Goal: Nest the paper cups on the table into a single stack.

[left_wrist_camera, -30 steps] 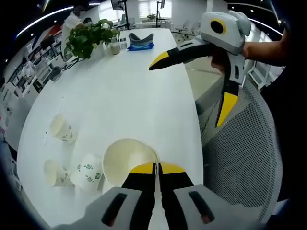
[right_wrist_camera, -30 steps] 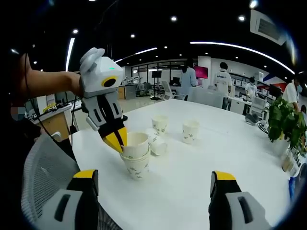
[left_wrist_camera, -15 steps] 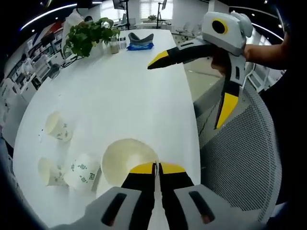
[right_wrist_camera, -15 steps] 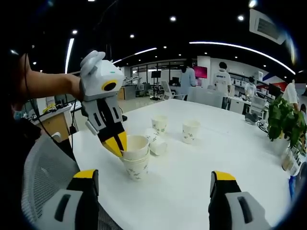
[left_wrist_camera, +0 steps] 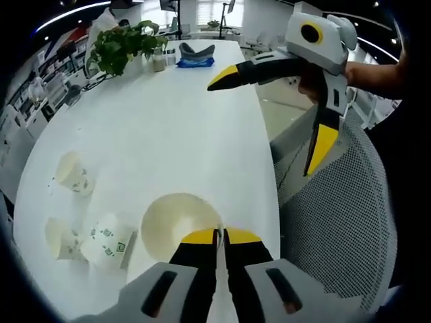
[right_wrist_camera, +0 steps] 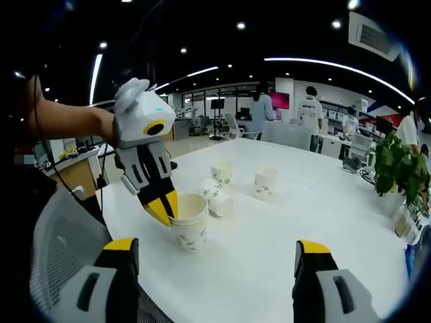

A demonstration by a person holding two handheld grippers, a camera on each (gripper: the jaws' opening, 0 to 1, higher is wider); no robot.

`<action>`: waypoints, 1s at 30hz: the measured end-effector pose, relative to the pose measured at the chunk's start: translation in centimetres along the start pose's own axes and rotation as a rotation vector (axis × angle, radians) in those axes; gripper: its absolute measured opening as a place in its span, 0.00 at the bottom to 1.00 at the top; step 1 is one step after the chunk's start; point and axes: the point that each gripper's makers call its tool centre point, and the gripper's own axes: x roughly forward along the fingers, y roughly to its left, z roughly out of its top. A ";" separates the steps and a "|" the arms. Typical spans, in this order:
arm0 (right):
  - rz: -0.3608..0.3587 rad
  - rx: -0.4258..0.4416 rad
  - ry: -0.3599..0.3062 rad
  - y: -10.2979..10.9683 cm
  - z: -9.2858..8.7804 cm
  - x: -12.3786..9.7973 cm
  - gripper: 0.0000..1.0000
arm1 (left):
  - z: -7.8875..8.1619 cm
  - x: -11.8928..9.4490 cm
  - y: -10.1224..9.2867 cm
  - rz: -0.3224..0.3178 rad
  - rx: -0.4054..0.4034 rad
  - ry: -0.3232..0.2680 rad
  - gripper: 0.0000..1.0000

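White and long, the table (right_wrist_camera: 283, 222) carries a nested cup stack (right_wrist_camera: 190, 220) whose rim the left gripper (right_wrist_camera: 163, 205) pinches with closed jaws, two upright cups (right_wrist_camera: 266, 182) and one tipped cup (right_wrist_camera: 217, 199) beyond, while the right gripper (right_wrist_camera: 215, 269) hovers, jaws spread wide and empty.

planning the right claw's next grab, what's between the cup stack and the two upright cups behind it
In the right gripper view, one paper cup lying on its side sits between the cup stack and the two upright cups; otherwise bare white table.
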 end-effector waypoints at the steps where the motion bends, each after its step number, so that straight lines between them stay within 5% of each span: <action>1: 0.000 0.000 0.000 0.0 0.0 0.0 0.98 | 0.0 0.0 0.0 0.000 0.000 0.000 0.02; 14: 0.001 -0.003 -0.003 0.0 0.2 0.1 0.98 | 0.7 -0.7 -0.3 0.001 0.002 -0.044 0.11; 30: 0.000 -0.008 -0.002 0.2 0.4 0.1 0.98 | 1.9 -3.0 2.6 0.064 -0.103 -0.194 0.16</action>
